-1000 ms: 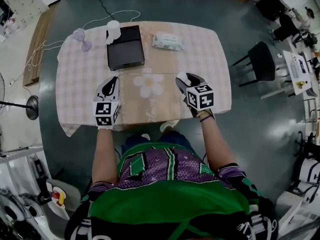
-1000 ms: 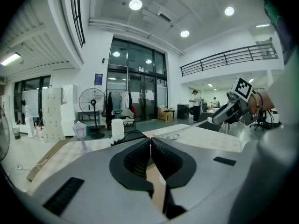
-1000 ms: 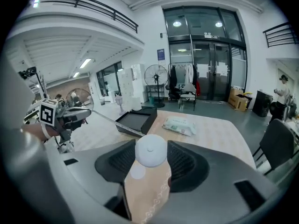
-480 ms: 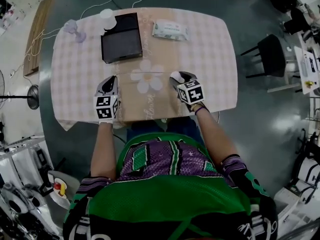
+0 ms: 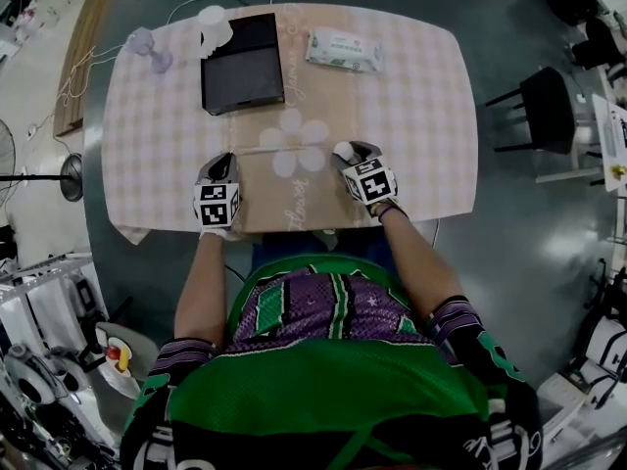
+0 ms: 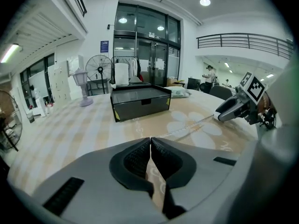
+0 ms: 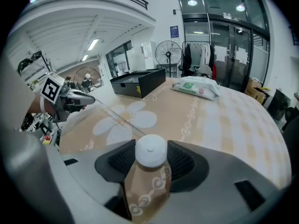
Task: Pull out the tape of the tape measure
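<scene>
Jaws: my left gripper [image 6: 150, 142] is pinched on the tape [image 6: 187, 127]; my right gripper [image 7: 150, 154] clamps the white tape measure [image 7: 150, 148].

Green-and-purple jersey [image 5: 323, 399], striped sleeves [image 5: 181, 358], purple wristband [image 5: 384, 210], grey left gripper [image 5: 227, 158], grey right gripper [image 5: 345, 153], 2 black-and-white marker cubes [image 5: 217, 206]

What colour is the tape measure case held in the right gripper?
White; the round tape measure case shows best in the right gripper view.
</scene>
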